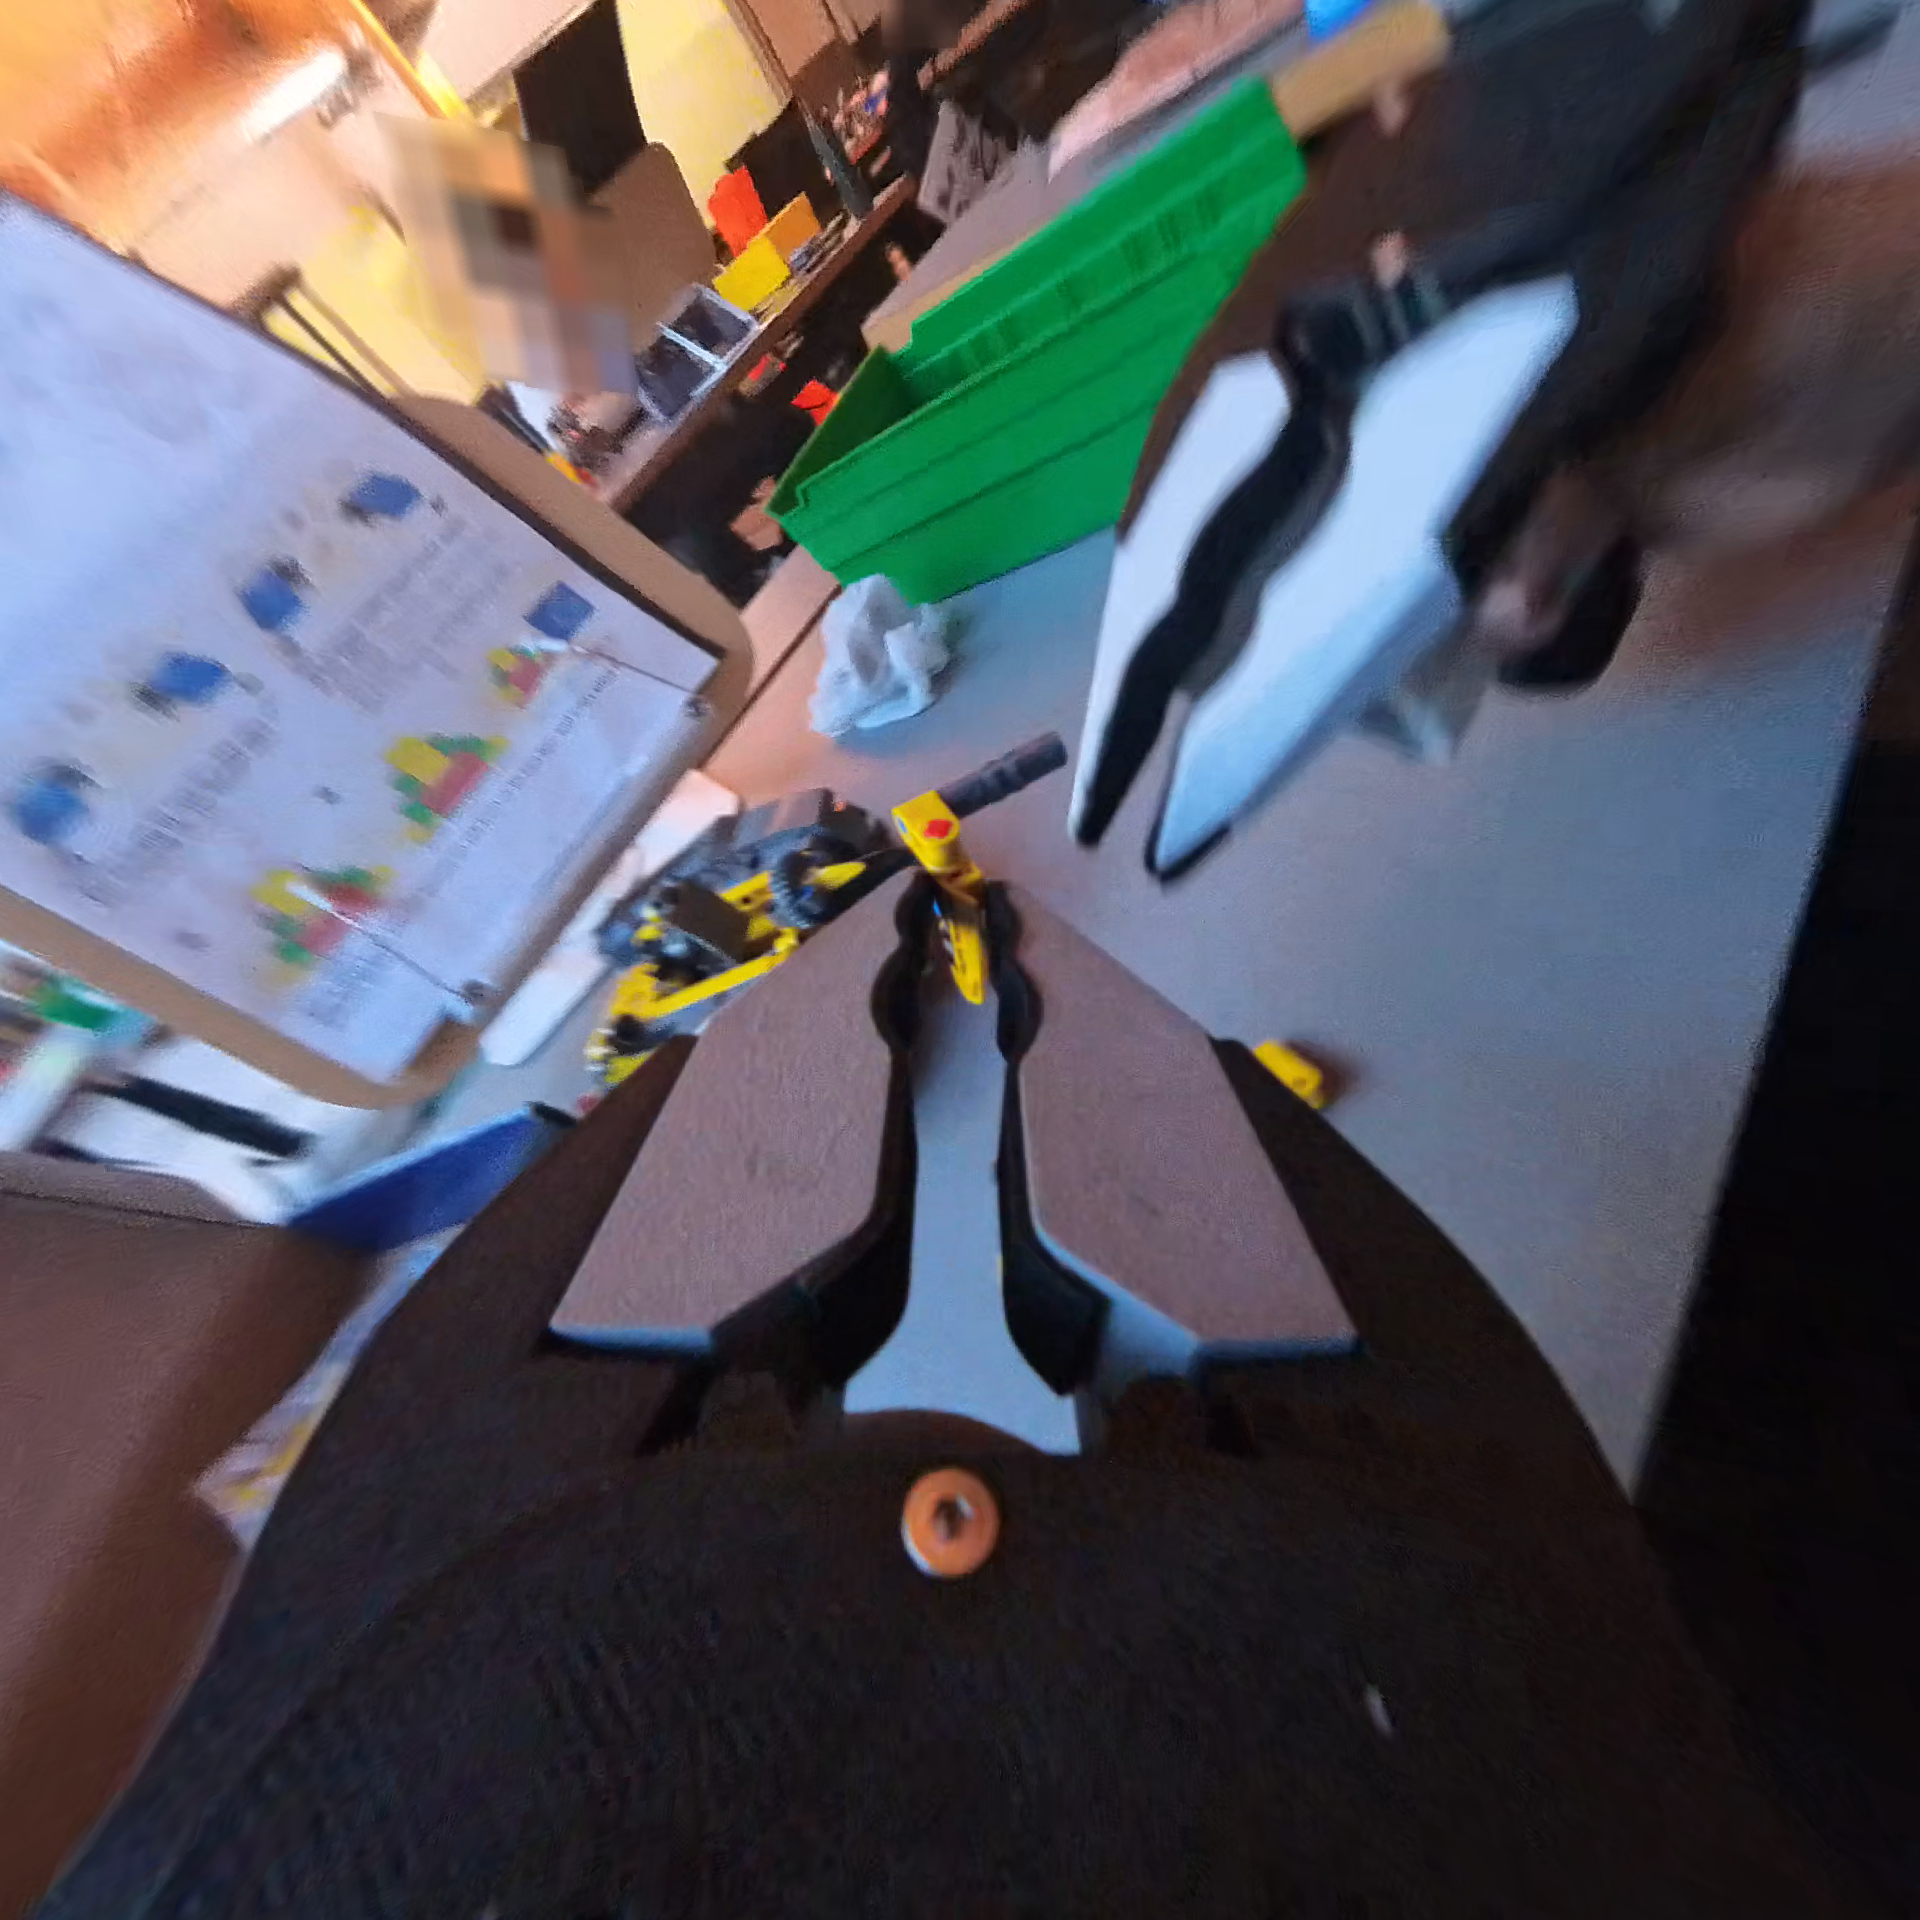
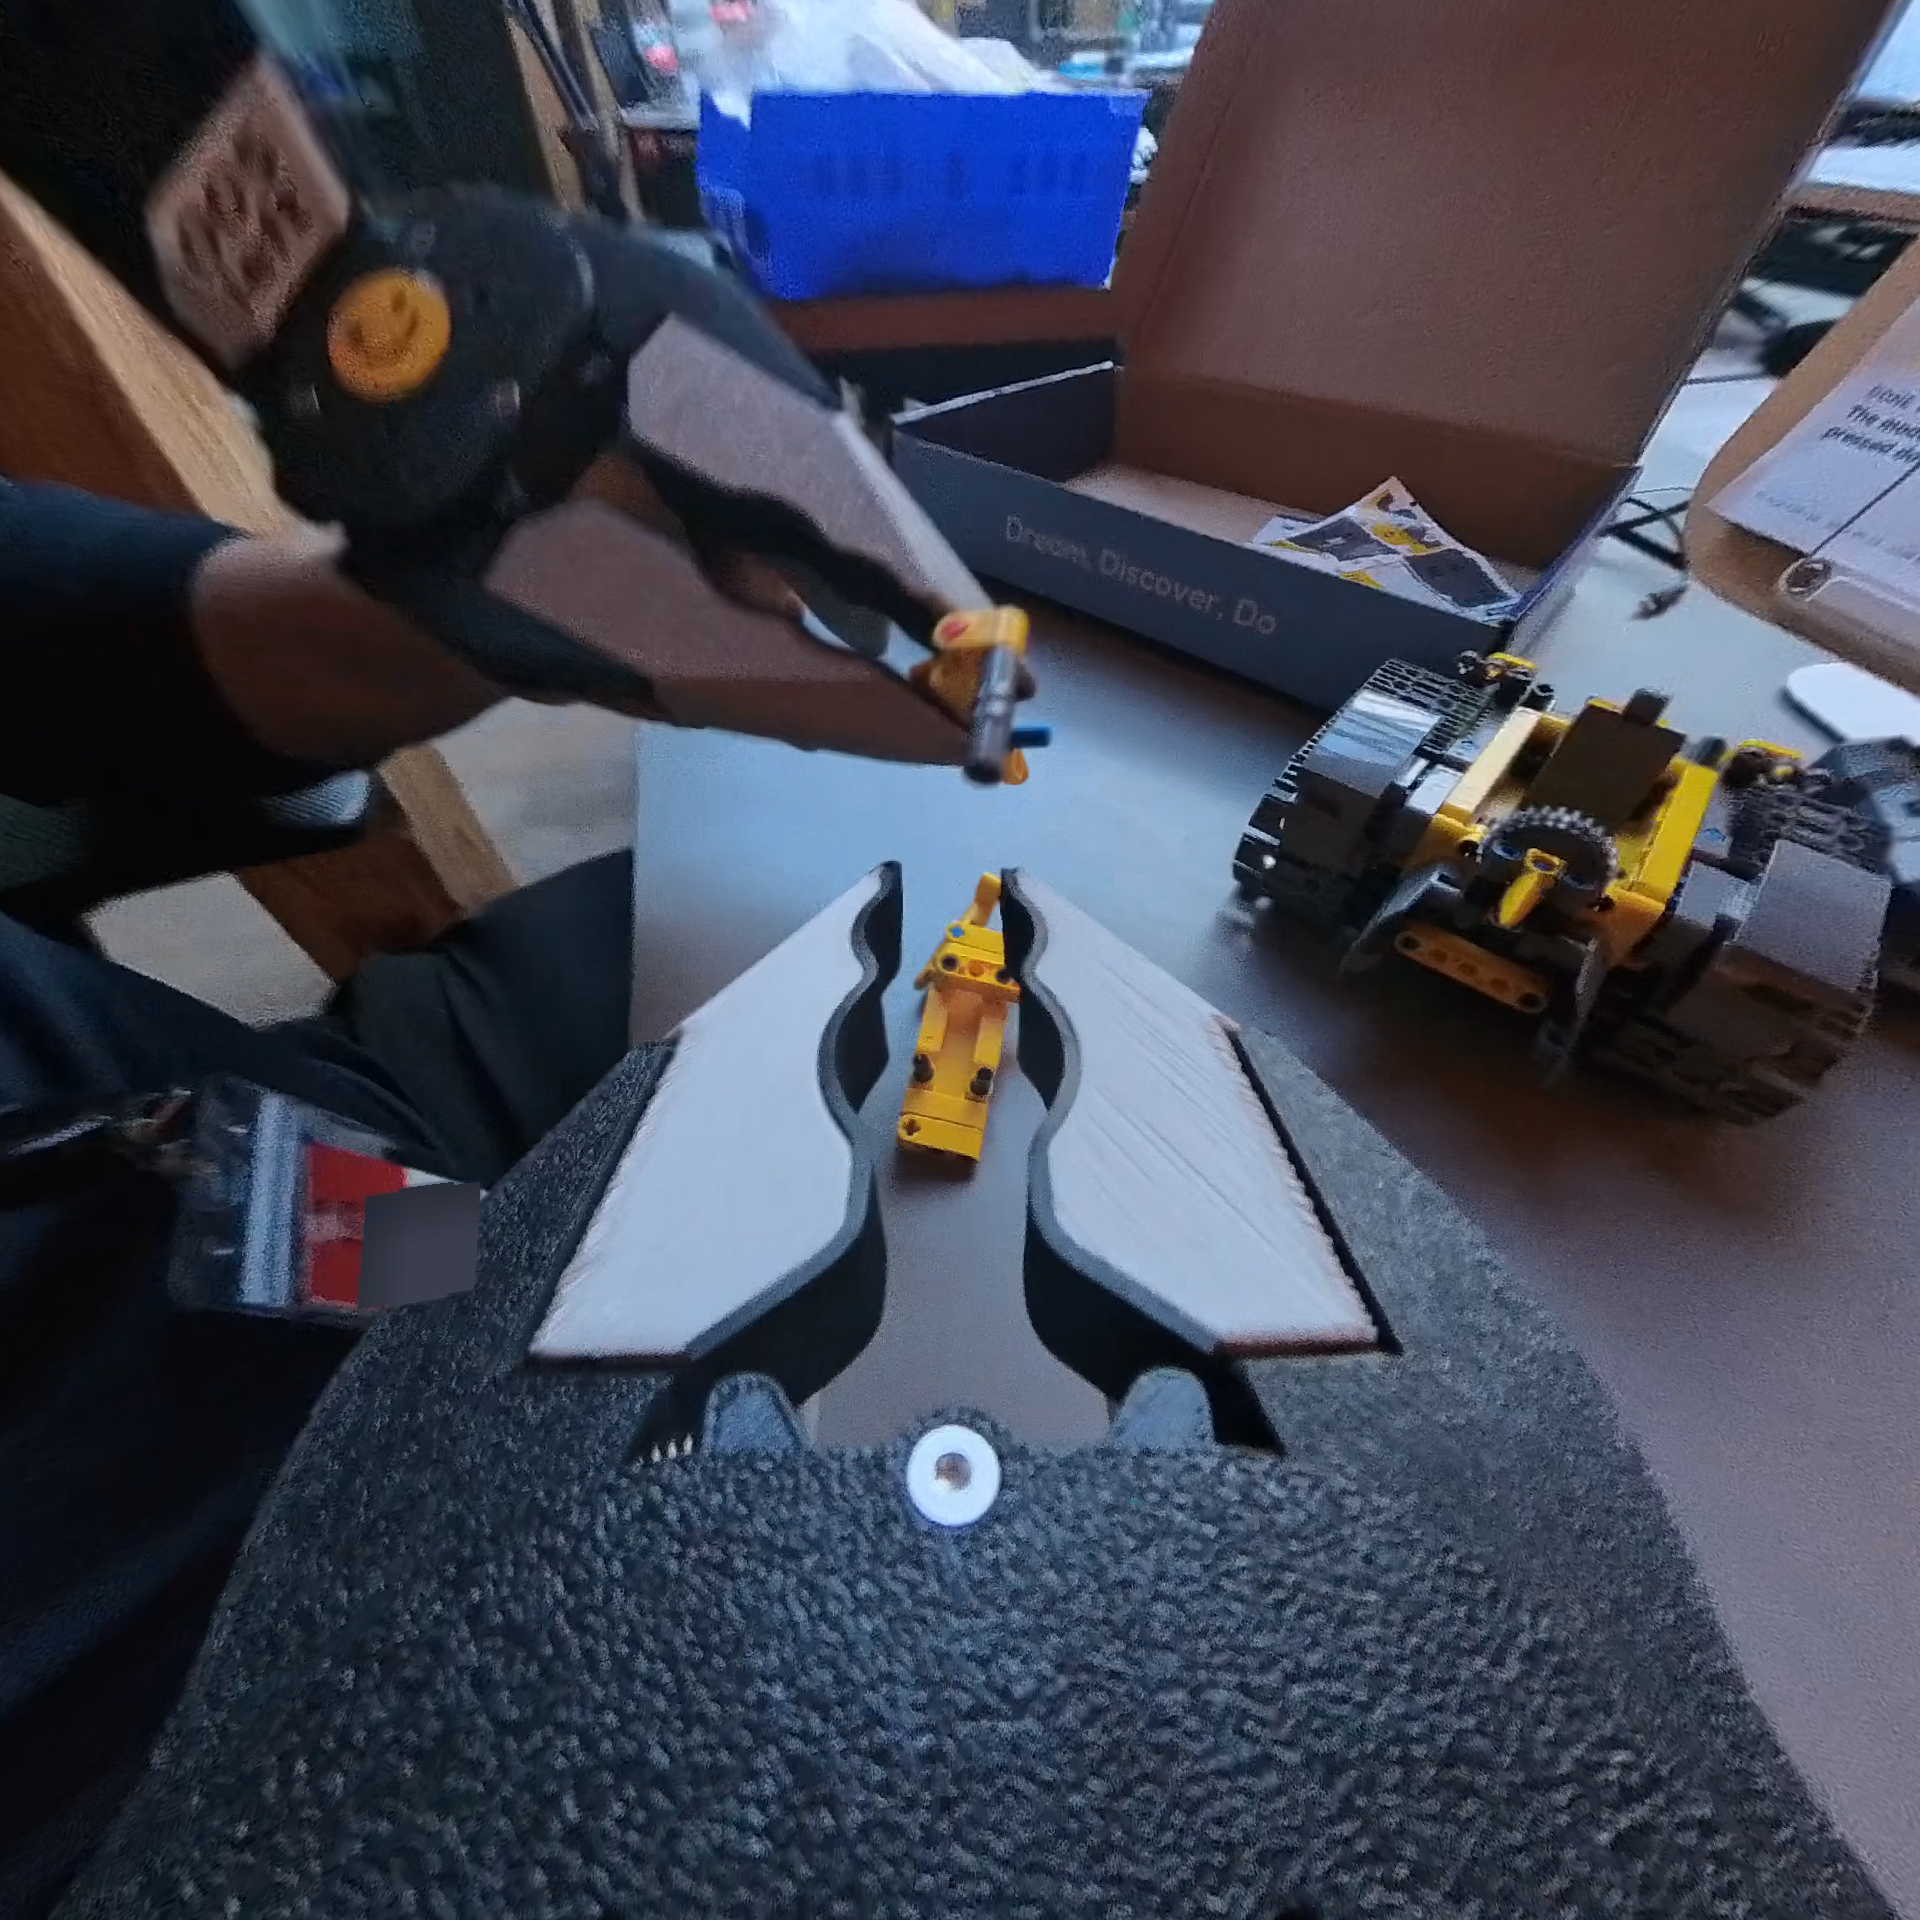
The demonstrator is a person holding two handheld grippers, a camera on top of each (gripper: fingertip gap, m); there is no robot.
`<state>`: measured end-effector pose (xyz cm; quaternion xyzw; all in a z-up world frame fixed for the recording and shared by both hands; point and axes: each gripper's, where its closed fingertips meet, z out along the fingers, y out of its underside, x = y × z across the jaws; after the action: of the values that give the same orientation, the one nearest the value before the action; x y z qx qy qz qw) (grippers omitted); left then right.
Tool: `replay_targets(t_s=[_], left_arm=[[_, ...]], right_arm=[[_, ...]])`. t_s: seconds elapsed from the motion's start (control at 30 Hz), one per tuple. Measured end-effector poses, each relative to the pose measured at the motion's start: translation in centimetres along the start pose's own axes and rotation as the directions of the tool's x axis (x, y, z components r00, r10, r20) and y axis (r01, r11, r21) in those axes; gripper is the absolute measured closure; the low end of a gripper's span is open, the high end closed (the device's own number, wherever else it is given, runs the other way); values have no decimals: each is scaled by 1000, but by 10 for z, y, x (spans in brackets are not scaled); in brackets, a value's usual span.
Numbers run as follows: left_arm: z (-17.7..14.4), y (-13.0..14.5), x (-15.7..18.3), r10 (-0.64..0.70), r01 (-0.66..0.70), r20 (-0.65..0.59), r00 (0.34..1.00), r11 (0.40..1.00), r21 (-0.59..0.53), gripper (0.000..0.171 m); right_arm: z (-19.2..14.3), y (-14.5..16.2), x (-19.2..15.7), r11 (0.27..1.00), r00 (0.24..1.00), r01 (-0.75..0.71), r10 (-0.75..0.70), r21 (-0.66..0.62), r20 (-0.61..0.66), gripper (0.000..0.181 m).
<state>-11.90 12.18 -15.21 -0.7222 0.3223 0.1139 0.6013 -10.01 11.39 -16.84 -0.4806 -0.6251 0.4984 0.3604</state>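
Left gripper (image 1: 954,914): fingers clamped on a small yellow part (image 1: 951,883) with a red pin and a dark axle (image 1: 1003,774) sticking out past the tips; held in the air above the table (image 1: 1455,1039).
Right gripper (image 2: 951,883): fingers apart, nothing between the pads; tips low over the table, either side of a yellow frame piece (image 2: 956,1049).
Frame piece: flat on the dark tabletop, lengthwise between the right fingers; its far end seems to touch the right finger, though I cannot tell for sure.
Model: a black and yellow tracked vehicle (image 2: 1558,873), standing to the right of the right gripper, apart from it.
Box: an open cardboard box (image 2: 1351,416) behind, with a leaflet (image 2: 1382,551) inside.
Bins: a green one (image 1: 1039,416) far on the table, a blue one (image 2: 914,187) beyond the box.
Sheet: a printed page on a board (image 1: 312,644), left of the left gripper.
Stray bit: a small yellow piece (image 1: 1294,1070) on the table near the left gripper.
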Motion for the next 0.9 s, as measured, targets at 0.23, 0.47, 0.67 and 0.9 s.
replay_targets(t_s=[0.23, 0.47, 0.67, 0.9], left_arm=[[7, 5, 21, 264, -264, 9, 964, 964, -41, 165], [10, 8, 27, 285, -284, 21, 958, 958, -46, 162], [12, 7, 22, 381, -378, 122, 917, 925, -43, 157], [11, 2, 19, 560, -566, 273, 783, 822, -62, 159]], right_arm=[[-8, -9, -2, 993, 994, -108, 110, -38, 26, 160], [4, 2, -5, 995, 999, 24, -29, -100, -43, 176], [5, 2, -7, 995, 1000, 9, -12, -95, -27, 177], [4, 2, -11, 996, 999, -25, 26, -85, 20, 177]])
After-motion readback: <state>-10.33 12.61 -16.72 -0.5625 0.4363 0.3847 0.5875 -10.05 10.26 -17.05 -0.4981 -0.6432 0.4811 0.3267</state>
